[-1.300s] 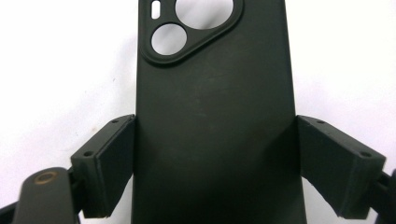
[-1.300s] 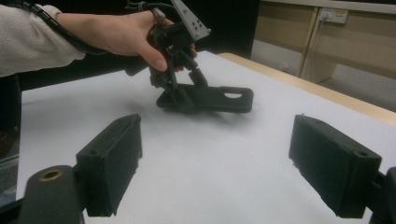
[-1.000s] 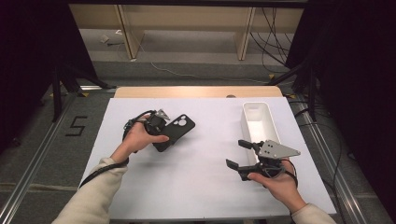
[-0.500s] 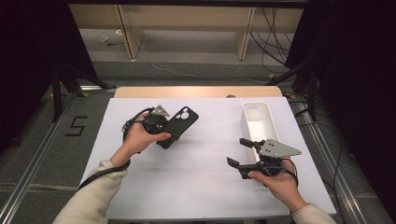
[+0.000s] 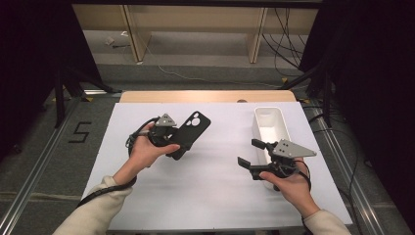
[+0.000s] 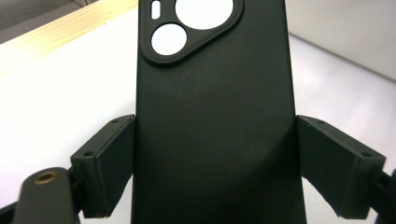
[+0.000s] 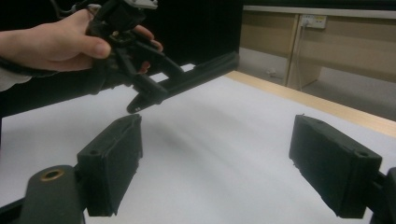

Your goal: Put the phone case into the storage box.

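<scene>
The left tongs (image 5: 182, 142) pinched a black soft phone case with round camera holes (image 5: 190, 133) by its two long edges, one jaw on each side. The case was in the centre-left of the high view, tilted and lifted off the white surface (image 5: 205, 196). In the right gripper view the case (image 7: 187, 79) was in the upper left, clear above the surface. The right tongs (image 5: 252, 155) were spread with nothing between them, low and right of centre, just beside a white long plastic bin (image 5: 270, 125).
</scene>
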Demonstrator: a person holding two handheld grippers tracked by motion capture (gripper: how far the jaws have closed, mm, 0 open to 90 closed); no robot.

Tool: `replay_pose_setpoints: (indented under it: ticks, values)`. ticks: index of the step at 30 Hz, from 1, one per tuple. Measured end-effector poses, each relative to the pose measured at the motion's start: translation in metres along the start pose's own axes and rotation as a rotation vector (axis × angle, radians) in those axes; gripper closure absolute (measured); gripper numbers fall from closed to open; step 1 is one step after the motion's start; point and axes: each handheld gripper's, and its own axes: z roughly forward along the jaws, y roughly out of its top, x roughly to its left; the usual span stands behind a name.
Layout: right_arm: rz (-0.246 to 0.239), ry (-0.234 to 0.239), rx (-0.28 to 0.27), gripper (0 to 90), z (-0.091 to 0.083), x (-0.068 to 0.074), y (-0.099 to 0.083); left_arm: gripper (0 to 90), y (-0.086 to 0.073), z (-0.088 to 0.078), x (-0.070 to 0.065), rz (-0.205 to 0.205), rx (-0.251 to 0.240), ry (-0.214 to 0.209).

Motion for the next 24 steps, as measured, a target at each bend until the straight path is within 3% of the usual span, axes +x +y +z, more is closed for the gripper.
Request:
replay_pose_setpoints:
  ticks: [9, 17, 24]
  values:
    - [0.02, -0.008, -0.02, 18.8, 0.008, -0.005, 0.011, 15.5, -0.004, -0.012, -0.012, -0.01, -0.044, 0.001]
    - [0.026, -0.006, -0.033, 18.6, 0.019, 0.002, 0.024, 15.5, -0.01, -0.019, -0.021, -0.015, -0.061, 0.001]
    - [0.033, -0.026, -0.009, 18.1, 0.035, 0.003, 0.03, 15.5, -0.015, -0.025, -0.026, -0.016, -0.078, 0.008]
